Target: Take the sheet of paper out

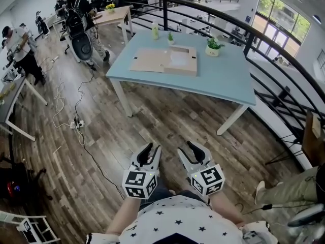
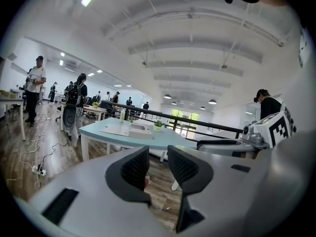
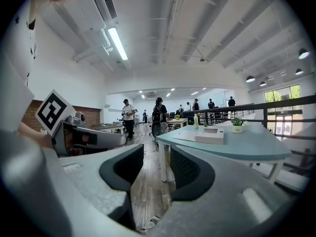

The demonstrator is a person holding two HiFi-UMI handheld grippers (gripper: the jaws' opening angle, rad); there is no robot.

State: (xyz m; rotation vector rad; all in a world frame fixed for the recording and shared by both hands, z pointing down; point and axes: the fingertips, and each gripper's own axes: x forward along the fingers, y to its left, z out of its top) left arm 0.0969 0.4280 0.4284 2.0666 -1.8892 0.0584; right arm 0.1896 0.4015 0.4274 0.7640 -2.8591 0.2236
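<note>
Resting on one table: one cardboard box, two plants, one bottle.

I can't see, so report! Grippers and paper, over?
Left gripper, right gripper open, empty. White sheet in open cardboard box on table. Only floor between.

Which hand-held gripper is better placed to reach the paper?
Right, marginally. The right hand-held gripper and left hand-held gripper are both open, empty, far from the table. The white sheet lies in the right half of the box, the flap left.
</note>
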